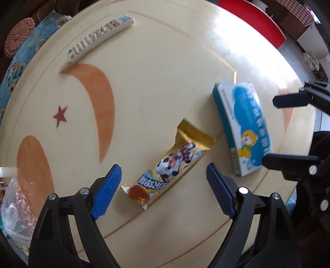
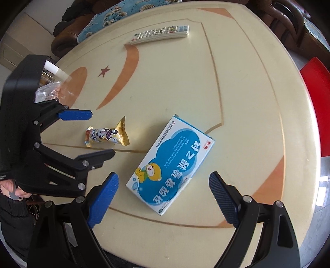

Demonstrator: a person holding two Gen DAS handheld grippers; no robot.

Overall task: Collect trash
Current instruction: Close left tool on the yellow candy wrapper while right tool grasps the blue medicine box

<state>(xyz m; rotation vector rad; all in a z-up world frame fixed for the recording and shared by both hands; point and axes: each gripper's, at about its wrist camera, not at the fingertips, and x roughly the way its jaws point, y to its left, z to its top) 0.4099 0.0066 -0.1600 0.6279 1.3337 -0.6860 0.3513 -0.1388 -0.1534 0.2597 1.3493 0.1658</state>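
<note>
A gold snack wrapper [image 1: 171,165] with a cartoon cow lies flat on the cream round table [image 1: 156,86]. My left gripper [image 1: 165,183] points down over it, open, one blue pad on each side of the wrapper's near end and not touching it. To the wrapper's right lies a blue and white medicine box [image 1: 241,127]. In the right wrist view my right gripper [image 2: 164,179] hangs open over that box [image 2: 173,165], pads clear of it. The same view shows the left gripper [image 2: 102,133] straddling the wrapper [image 2: 107,136].
A white remote control [image 2: 160,34] lies at the table's far side. A clear plastic bag [image 1: 14,206] with pinkish contents sits at the left rim. A red stool [image 2: 317,103] stands beside the table. A brown sofa with a blue cushion [image 2: 107,16] lies beyond.
</note>
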